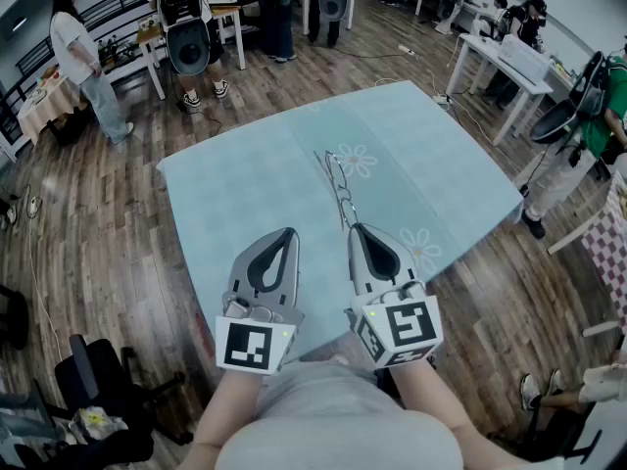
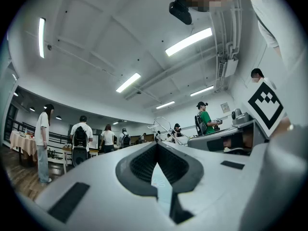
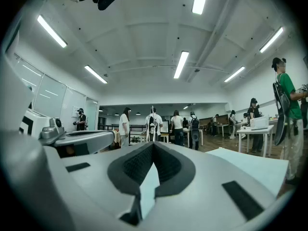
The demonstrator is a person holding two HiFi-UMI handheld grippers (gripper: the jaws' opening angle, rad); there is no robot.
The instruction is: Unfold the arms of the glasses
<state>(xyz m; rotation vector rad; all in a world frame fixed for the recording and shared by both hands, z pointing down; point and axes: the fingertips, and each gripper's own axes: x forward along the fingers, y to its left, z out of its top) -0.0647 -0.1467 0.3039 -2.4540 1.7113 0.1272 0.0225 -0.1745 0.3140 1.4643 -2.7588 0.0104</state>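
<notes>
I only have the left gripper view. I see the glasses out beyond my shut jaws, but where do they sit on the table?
Observer: The glasses are near the middle of the tablecloth, just ahead of the right gripper. They are not in front of the left one.
Operator: Is that right gripper holding anything?
Observer: No. The right gripper view shows its jaws together with nothing between them, and the glasses stand beyond the tips.
</notes>
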